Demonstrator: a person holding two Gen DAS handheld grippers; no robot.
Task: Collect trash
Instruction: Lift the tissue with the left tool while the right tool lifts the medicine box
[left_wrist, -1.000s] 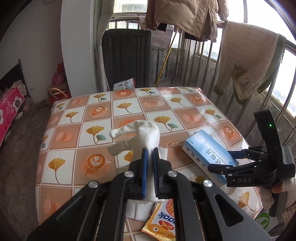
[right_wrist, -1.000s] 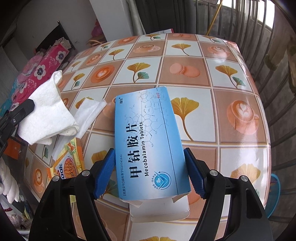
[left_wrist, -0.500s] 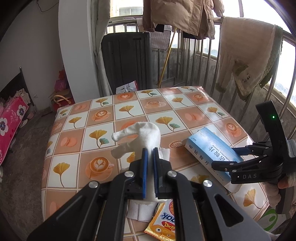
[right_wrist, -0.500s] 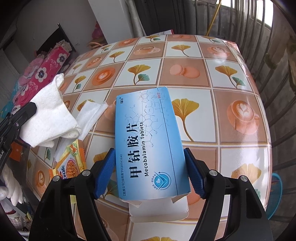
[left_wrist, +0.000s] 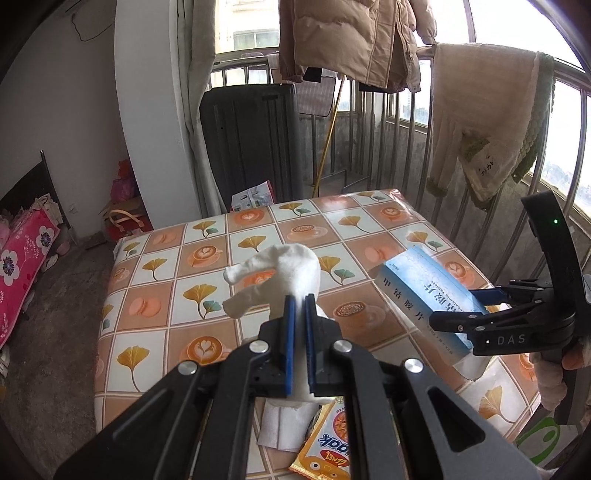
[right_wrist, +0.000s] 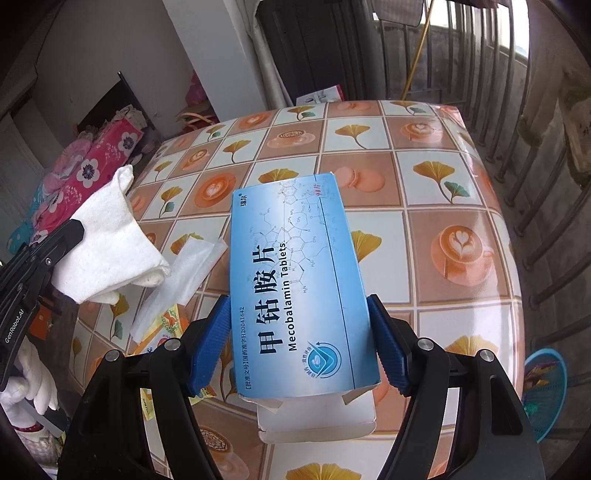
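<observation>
My left gripper (left_wrist: 300, 306) is shut on a crumpled white tissue (left_wrist: 291, 273), which it holds up over the near part of the tiled table (left_wrist: 207, 280). In the right wrist view the same tissue (right_wrist: 110, 240) hangs at the left from the left gripper (right_wrist: 66, 236). My right gripper (right_wrist: 297, 302) is shut on a blue medicine box (right_wrist: 291, 280), its pads pressing on both long sides. The box (left_wrist: 424, 291) is clear of the table, its open white flap toward me. A flat white tissue (right_wrist: 184, 273) and a yellow snack wrapper (left_wrist: 328, 446) lie on the table.
A metal railing (left_wrist: 406, 155) with hanging clothes runs along the table's right and far sides. A dark ribbed panel (left_wrist: 251, 144) stands behind the table. A blue basket (right_wrist: 543, 391) sits on the floor at the right, pink bedding (left_wrist: 22, 258) at the left.
The right gripper has risen a little with the blue box, which now sits higher above the table. The left gripper still holds the tissue and has tilted slightly upward.
</observation>
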